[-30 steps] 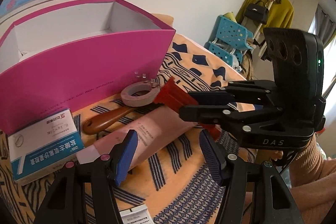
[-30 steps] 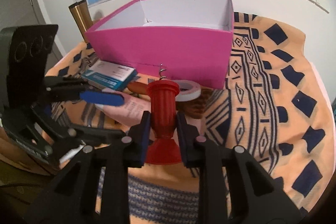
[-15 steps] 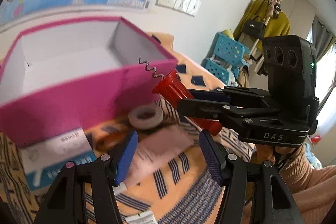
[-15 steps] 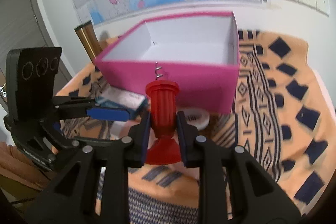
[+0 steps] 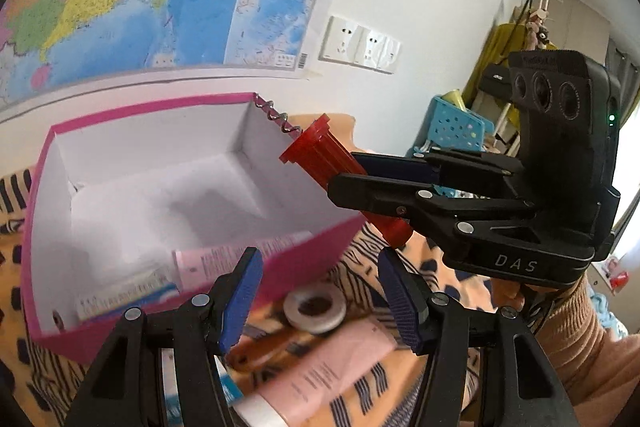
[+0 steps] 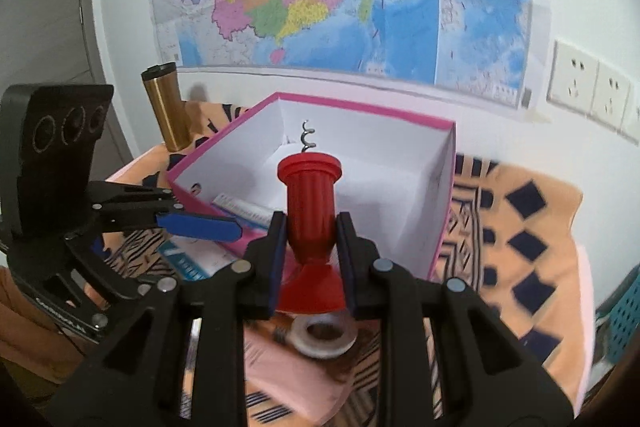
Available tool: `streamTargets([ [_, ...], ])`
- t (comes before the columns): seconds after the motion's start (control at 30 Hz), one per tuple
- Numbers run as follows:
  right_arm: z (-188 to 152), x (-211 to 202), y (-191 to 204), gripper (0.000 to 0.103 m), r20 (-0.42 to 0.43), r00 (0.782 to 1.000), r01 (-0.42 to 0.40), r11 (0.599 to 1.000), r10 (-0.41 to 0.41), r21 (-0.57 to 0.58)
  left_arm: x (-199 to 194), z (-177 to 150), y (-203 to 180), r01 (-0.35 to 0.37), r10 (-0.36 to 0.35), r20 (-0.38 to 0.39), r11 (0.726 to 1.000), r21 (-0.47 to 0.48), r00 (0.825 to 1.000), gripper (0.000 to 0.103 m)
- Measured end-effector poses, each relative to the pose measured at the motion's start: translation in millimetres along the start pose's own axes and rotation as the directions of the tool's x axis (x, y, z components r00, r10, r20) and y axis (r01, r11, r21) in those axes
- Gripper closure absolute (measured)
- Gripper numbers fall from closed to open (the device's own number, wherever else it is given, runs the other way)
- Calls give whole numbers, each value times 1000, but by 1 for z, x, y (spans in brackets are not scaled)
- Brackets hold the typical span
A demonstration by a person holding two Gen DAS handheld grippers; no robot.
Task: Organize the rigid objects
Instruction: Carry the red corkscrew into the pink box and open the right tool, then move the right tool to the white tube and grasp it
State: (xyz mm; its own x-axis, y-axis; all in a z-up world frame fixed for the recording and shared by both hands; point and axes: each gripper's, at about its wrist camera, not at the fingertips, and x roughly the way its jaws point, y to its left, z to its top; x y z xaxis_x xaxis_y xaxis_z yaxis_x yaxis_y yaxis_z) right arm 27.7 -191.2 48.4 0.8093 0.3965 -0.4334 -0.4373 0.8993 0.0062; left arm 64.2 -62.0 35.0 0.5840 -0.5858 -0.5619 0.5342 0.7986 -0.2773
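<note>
Task partly done: pink box (image 5: 192, 307) holds 1 pink tube (image 5: 240, 259) and a flat packet, at 6 o'clock inside.

Right gripper (image 6: 312, 259) is clamped on the red corkscrew (image 6: 310, 203), over the box's near wall, not yet dropped.

Left gripper (image 5: 320, 291) is about half open, nothing between jaws.

Left outside: tape roll (image 5: 316, 307), 2nd pink tube (image 5: 320, 379), wood handle, blue-white packet.

Readable: "DAS" on right gripper; rest blurred.

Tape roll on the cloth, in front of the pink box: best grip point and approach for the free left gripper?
The tape roll lies flat with its hole facing up. Probably best to come from above with the left gripper, one finger into the hole, one outside, pinching the ring wall on the near side. The pink tube beside it crowds a low side approach.
</note>
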Motion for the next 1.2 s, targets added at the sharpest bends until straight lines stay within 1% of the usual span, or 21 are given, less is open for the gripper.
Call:
streamTargets([
  [0.1,9,7,-4,76,-5,1000,8,1000,-8,-26,7,8,4,-15,15,-5,1000,5,1000,43],
  [0.23,17,25,-8,76,-39,999,16,999,-18,-49,15,16,6,-17,17,-12,1000,10,1000,44],
  [0.27,18,31,-9,76,-49,999,19,998,-22,-55,19,18,6,-41,42,-19,999,18,999,45],
  [0.3,18,35,-9,76,-55,998,25,998,-29,-59,21,18,7,-53,53,-22,998,20,998,45],
  [0.4,17,49,-14,76,-83,996,31,998,-35,-57,32,19,16,-47,47,-52,999,-3,998,45],
  [0.47,15,58,-17,76,-106,994,33,998,-40,-61,40,18,20,-62,61,-70,998,-2,996,45],
  [0.57,11,69,-21,76,-138,988,56,996,-64,-67,49,15,23,-73,72,-95,997,-8,993,45],
  [0.7,7,77,-31,76,-158,984,81,996,-85,-31,48,13,24,-83,82,-89,997,-5,993,43],
  [0.77,5,74,-34,76,-155,984,86,996,-87,-15,43,11,22,-107,107,-76,994,10,991,43],
  [0.83,3,71,-34,75,-148,986,83,997,-82,-3,38,10,23,-106,106,-68,994,1,992,43],
  [0.93,0,61,-36,74,-124,989,81,996,-77,29,21,6,24,-124,124,-30,992,-2,992,43],
  [1.07,-7,35,-36,73,-53,998,38,994,-33,102,-9,-3,25,-114,115,23,993,-14,993,43],
  [1.17,-17,13,-29,69,4,1000,3,990,-3,142,-26,-11,27,-107,108,50,994,-33,993,42],
  [1.2,-20,9,-27,67,11,1000,-8,988,6,151,-30,-14,28,-108,110,56,993,-39,992,42],
])
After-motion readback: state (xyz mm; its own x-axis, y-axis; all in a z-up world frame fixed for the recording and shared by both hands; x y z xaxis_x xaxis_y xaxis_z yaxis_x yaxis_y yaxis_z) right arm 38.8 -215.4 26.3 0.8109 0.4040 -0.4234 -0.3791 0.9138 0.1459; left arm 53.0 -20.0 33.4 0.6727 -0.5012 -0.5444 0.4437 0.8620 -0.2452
